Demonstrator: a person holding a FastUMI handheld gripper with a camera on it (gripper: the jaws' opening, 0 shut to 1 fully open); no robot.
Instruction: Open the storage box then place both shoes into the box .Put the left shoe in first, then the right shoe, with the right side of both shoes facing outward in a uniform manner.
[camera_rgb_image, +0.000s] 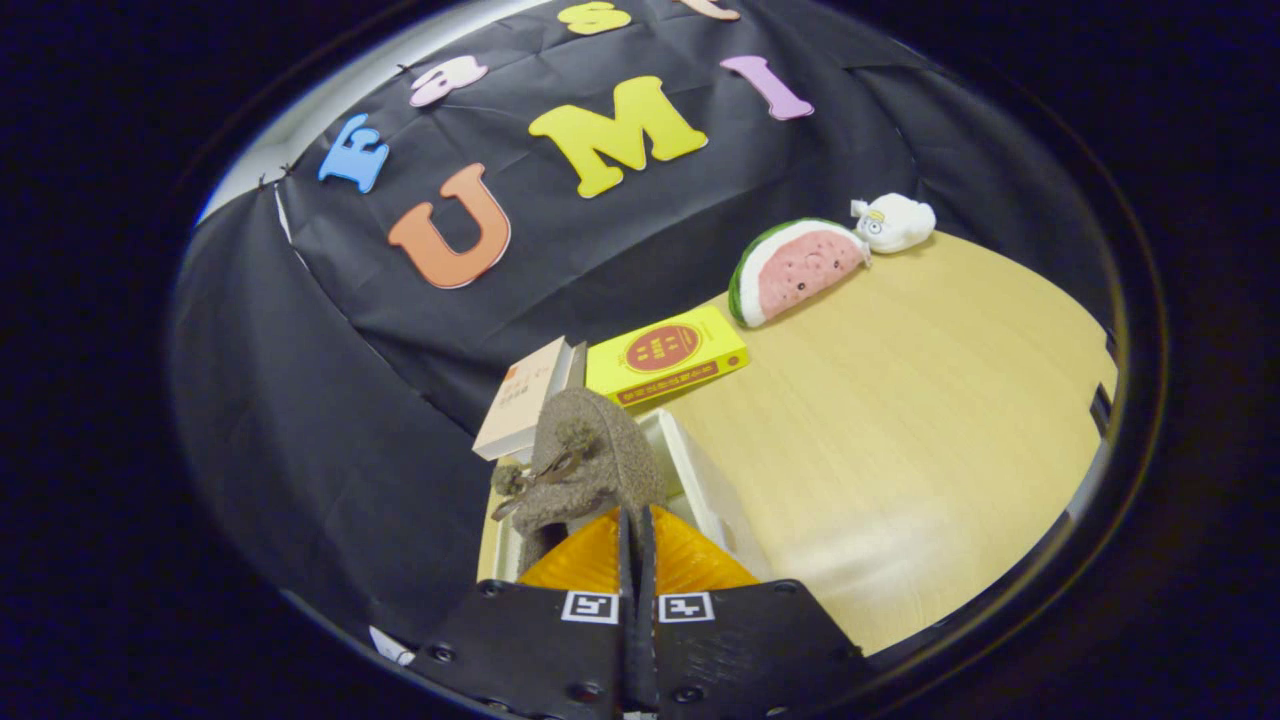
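Orange fingers (590, 555) of the gripper (635, 520) sit nearly together, pinching the fuzzy brown shoe (590, 465). Shoe hangs tilted over the white storage box (700, 480).

Even, bright light; soft glare on the table (900, 420); fisheye bending at edges.

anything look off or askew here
Nothing spilled or damaged. The fuzzy brown shoe stands steeply on end just ahead of the gripper, its fingers pressed nearly together, over the white storage box. The watermelon plush simply leans against the wall.
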